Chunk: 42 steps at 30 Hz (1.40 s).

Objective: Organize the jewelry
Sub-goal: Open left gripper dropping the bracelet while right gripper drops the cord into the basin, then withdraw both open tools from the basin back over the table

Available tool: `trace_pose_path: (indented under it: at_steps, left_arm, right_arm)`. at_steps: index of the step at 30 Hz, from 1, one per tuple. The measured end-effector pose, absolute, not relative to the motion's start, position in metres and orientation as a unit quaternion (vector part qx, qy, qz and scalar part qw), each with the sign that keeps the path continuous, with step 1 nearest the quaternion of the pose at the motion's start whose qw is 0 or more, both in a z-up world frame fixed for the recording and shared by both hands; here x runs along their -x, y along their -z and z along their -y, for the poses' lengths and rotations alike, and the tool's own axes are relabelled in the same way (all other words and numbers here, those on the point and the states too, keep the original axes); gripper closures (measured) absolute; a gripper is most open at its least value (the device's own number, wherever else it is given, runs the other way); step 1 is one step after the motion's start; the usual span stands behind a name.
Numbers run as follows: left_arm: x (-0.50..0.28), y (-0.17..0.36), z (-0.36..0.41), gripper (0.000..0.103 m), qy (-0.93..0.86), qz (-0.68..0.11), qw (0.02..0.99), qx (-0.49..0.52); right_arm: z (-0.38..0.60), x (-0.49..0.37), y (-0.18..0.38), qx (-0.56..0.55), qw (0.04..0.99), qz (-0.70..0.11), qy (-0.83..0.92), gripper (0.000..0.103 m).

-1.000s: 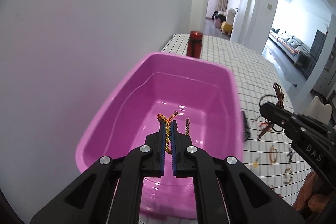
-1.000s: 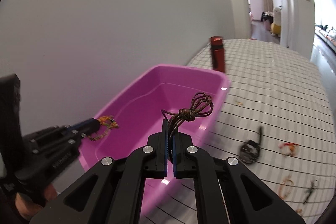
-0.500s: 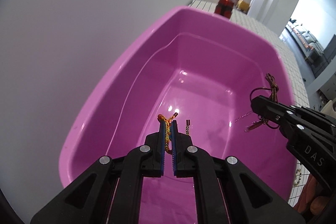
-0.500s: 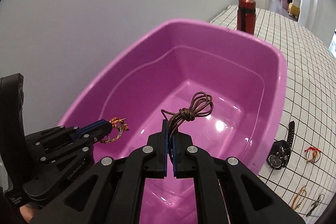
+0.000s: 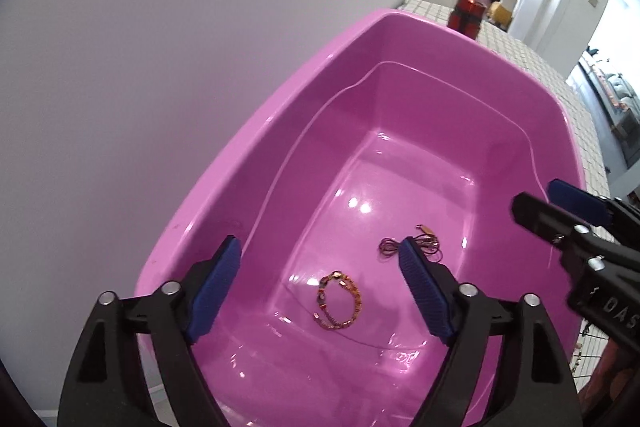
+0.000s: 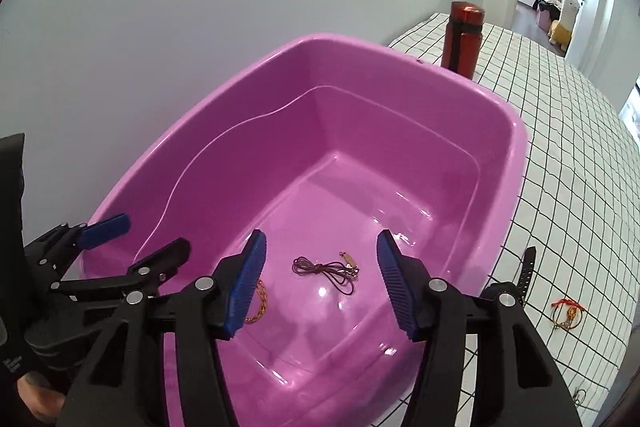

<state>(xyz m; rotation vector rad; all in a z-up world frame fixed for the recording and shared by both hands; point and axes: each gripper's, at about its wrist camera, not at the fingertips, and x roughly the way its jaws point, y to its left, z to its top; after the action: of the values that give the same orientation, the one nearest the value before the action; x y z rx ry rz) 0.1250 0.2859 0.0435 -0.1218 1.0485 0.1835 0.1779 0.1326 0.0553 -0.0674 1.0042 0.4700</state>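
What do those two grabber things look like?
Both the left gripper and the right gripper are black plastic. Each has two fingers with ribbed blue pads and shiny silver bolts. White letters, DAS, are printed on the right one.

You've got one pink tub (image 6: 496,155), two pieces in it: one beaded bracelet (image 5: 338,301), one brown cord necklace (image 6: 326,269); one red flask (image 6: 462,35).

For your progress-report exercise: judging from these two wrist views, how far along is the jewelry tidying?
Done: the orange beaded bracelet and the brown cord necklace lie on the floor of the pink tub. In hand: nothing; the left gripper and right gripper have just been opening and their jaws stand empty above the tub. Left: a black watch and a red-and-gold bracelet remain on the checked cloth.
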Motion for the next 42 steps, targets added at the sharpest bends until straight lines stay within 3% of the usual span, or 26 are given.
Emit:
trace_pose_path:
  at_steps: [23,42]
  left_arm:
    - [-0.105,-0.061,-0.284,0.013,-0.089,-0.486,0.868,0.048]
    - [-0.074,-0.075,-0.265,0.011,-0.02,-0.461,0.887,0.019]
  right_arm:
    - [-0.124,-0.145,-0.068,0.002,0.851,-0.479,-0.217,0.039]
    - [-0.082,-0.08,-0.069,-0.062,0.876,-0.459,-0.133,0.039]
